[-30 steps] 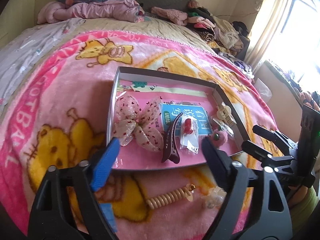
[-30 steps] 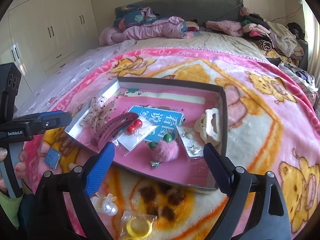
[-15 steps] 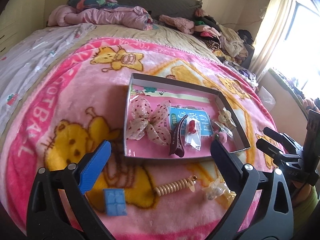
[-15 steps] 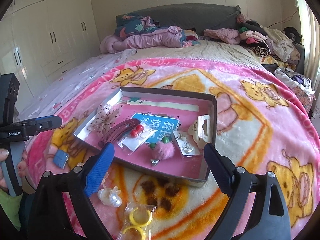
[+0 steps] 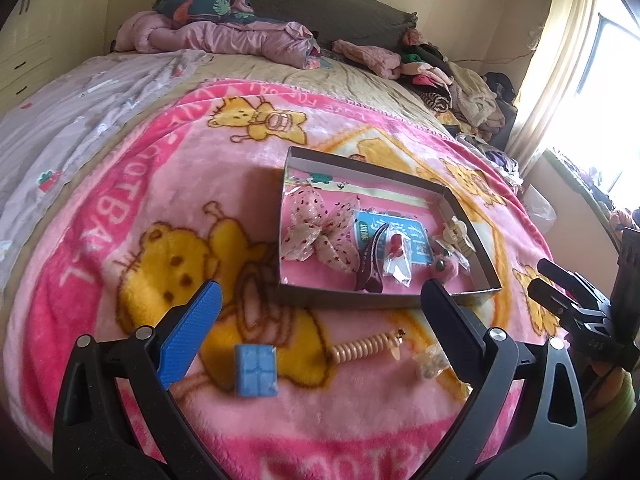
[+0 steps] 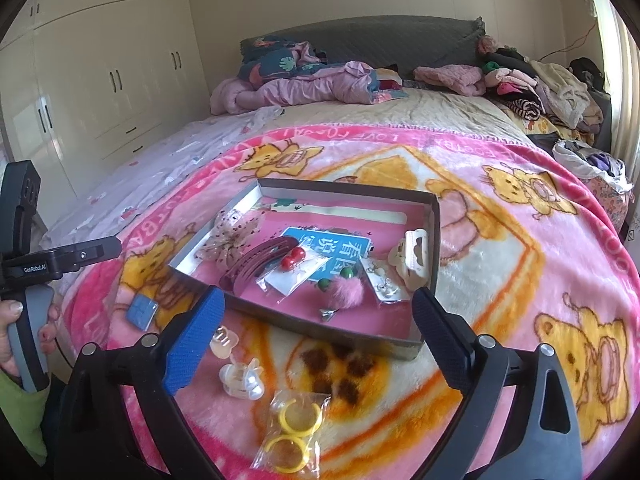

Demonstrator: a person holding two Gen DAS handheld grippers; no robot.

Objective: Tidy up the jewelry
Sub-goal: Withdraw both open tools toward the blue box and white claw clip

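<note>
Loose pieces lay on the pink blanket (image 5: 120,208) in front of the grey box (image 5: 376,300), and the coming move turned on which hand sat closest to which one. In the left wrist view the blue square piece (image 5: 255,370) lay at lower centre, just inside the blue-padded finger of the left gripper (image 5: 320,316); the beige spiral clip (image 5: 366,347) lay between the fingers, its long axis running left to right and tilted up toward the right. In the right wrist view the pearl clip (image 6: 242,376) and the bag of yellow rings (image 6: 290,432) lay at lower centre between the fingers of the right gripper (image 6: 318,328), so that hand seemed the nearer one for them. Both pairs of fingers stood wide apart with nothing between them; both had just been opening further. The box already held the sheer bow (image 5: 318,230), the maroon clip (image 5: 370,264) and the pink pompom (image 6: 347,293). Against the earlier frames, both views took in more of the bed, the box looked smaller and higher in the frame, and the blue piece, hidden behind the finger a second ago, lay in plain sight
</note>
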